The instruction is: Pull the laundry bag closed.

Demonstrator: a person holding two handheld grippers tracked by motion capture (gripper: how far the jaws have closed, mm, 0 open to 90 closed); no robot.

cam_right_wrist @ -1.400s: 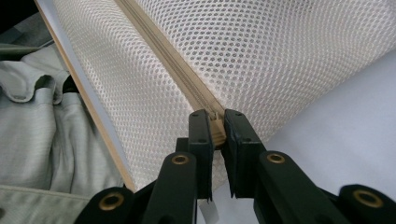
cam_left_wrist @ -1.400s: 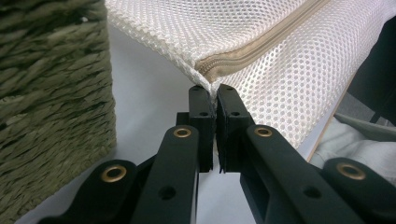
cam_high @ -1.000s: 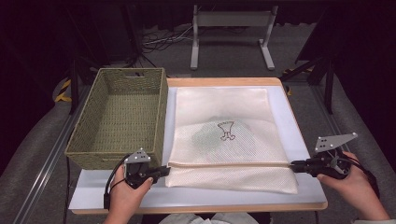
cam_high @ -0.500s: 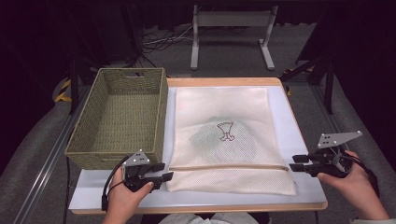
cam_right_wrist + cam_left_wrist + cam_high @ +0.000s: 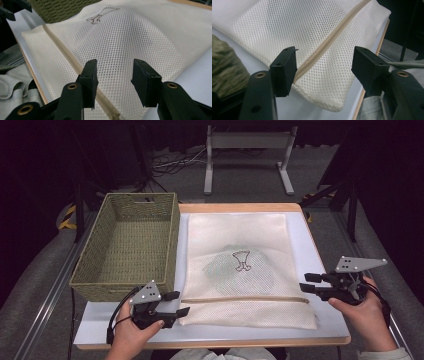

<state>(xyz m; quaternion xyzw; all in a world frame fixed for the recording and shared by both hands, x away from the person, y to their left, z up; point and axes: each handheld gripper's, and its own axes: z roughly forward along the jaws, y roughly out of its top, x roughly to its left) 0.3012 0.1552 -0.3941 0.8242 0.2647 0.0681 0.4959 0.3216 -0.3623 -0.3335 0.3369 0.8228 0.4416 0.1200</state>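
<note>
With the mesh bag point(image 5: 247, 270) lying flat mid-table, the left gripper point(image 5: 177, 304) sits at its 7 o'clock corner and the right gripper point(image 5: 306, 282) at 4 o'clock, both level, jaws spread wide, holding nothing.

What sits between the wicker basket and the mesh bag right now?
Nothing: in the high view a bare strip of white table separates the basket from the mesh bag.

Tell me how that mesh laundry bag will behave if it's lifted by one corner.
The mesh bag would probably droop and fold, since its thin netting lies limp on the table. The greenish bulge inside could slide toward the low end. Its open weave should grip easily, so slipping seems unlikely.
</note>
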